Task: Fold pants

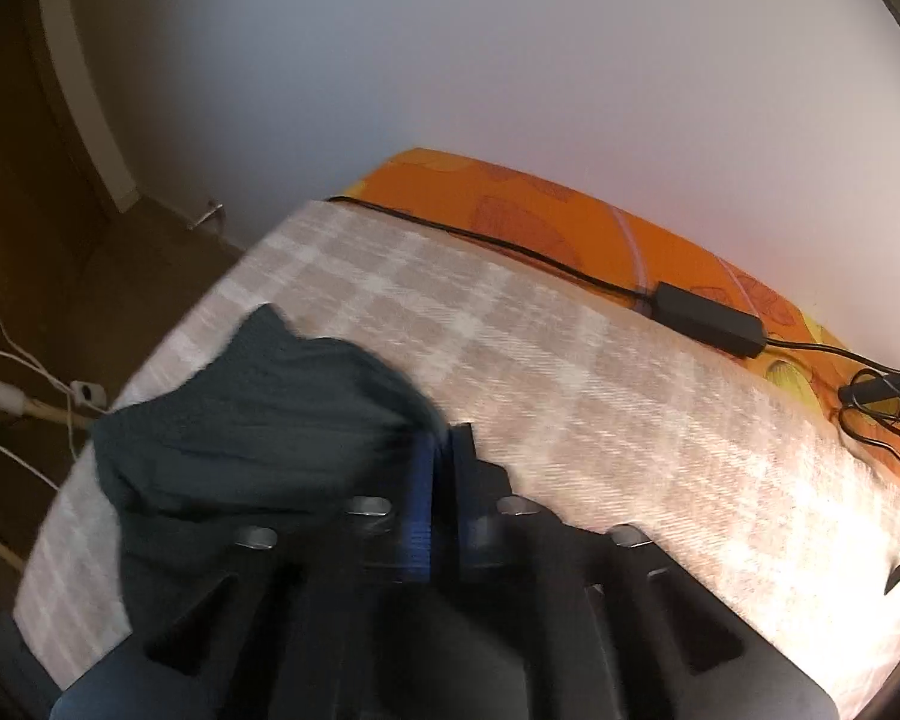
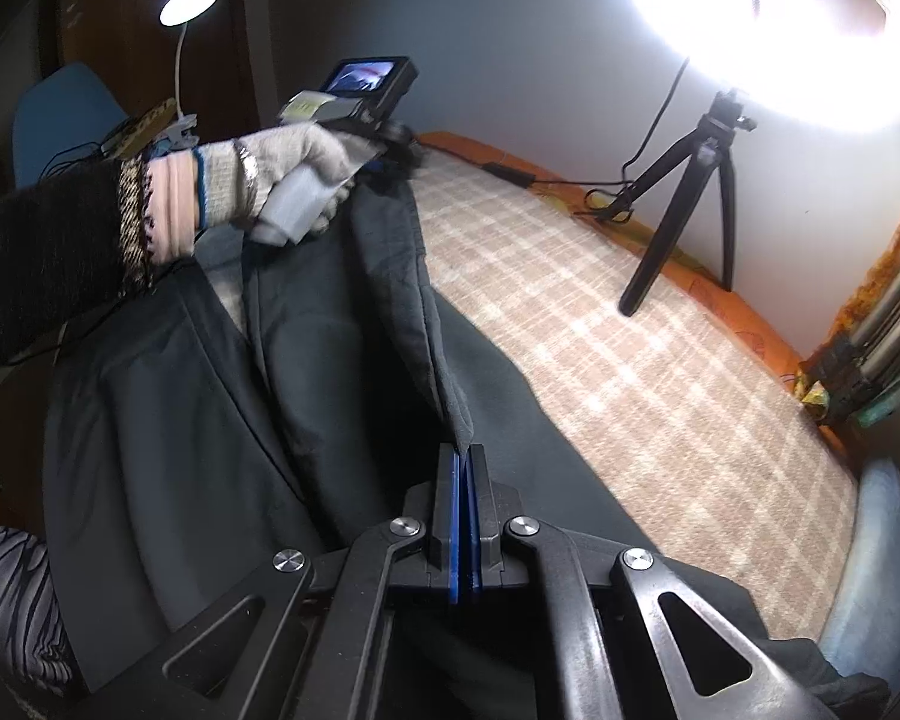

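Lengthwise, pants (image 2: pixel 306 372) toward far edge

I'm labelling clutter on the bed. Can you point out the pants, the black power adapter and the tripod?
pants (image 2: pixel 168 420): right wrist view, flat dark leg panel.
black power adapter (image 1: pixel 711 319): left wrist view, middle of the brick.
tripod (image 2: pixel 660 246): right wrist view, its near front leg.

The pants (image 2: pixel 306 396) are dark charcoal grey, with a paler grey lining at the folded edge. The blanket (image 1: pixel 570 372) is beige with a white plaid grid. At its twelve o'clock edge an orange sheet (image 1: pixel 510 210) shows a darker leaf print. Both grippers have black frames and blue pads (image 2: pixel 455 516). The glove (image 2: pixel 282 168) is off-white knit; the sleeve (image 2: pixel 36 252) is black with a patterned cuff. At two o'clock stands a black tripod (image 2: pixel 684 216).
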Demonstrator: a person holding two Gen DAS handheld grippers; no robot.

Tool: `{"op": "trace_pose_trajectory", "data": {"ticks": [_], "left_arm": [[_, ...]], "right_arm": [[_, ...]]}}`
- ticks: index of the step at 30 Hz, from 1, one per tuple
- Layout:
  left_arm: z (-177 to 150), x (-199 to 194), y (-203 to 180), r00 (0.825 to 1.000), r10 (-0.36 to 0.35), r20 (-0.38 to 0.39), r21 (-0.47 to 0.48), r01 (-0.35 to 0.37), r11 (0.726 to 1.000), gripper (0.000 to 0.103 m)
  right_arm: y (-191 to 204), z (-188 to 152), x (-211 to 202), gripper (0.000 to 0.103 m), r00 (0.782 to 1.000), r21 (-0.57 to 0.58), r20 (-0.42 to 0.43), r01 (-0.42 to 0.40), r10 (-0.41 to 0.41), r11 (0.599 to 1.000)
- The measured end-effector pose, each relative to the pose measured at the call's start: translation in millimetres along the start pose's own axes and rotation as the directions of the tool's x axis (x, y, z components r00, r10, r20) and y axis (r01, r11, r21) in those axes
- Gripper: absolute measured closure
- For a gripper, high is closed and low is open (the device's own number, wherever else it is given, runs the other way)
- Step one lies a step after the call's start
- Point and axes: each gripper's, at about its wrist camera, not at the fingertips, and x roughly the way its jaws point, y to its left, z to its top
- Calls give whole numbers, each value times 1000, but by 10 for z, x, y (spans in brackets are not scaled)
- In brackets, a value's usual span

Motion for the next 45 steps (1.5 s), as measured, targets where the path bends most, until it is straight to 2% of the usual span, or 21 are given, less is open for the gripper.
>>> {"op": "trace_pose_trajectory", "data": {"ticks": [3,9,16,22,25,29,34,39,41,45], "left_arm": [[-7,-36,253,996,-85,2,-81,84,993,101],[-10,-427,676,980,-180,82,-136,190,972,102],[-69,-1072,1170,949,-253,190,-118,278,953,102],[-510,-1749,1696,921,-283,266,-103,319,942,102],[-652,-1908,1907,915,-288,283,-112,330,937,102],[-995,-2063,2109,915,-279,293,-107,322,941,102],[-1581,-2102,2364,913,-272,304,-119,319,940,102],[-2186,-1935,2583,920,-304,247,-170,350,921,102],[-2384,-1843,2625,917,-331,222,-191,374,908,102],[-2552,-1776,2686,905,-369,211,-215,411,886,101]], "right_arm": [[-36,65,-40,103,1000,9,13,22,-22,1000],[4,193,-159,103,997,2,40,65,-65,998],[257,295,-536,103,992,-49,83,101,-97,994],[616,268,-966,103,987,-102,116,121,-109,987],[856,188,-1107,103,987,-131,117,122,-107,984],[1171,17,-1177,103,990,-180,94,119,-103,977],[1523,-346,-1094,103,993,-245,27,120,-117,962],[1664,-717,-909,103,990,-266,-64,101,-122,959],[1681,-863,-863,103,987,-267,-96,97,-126,959],[1683,-1092,-817,103,981,-247,-150,86,-126,965]]}}
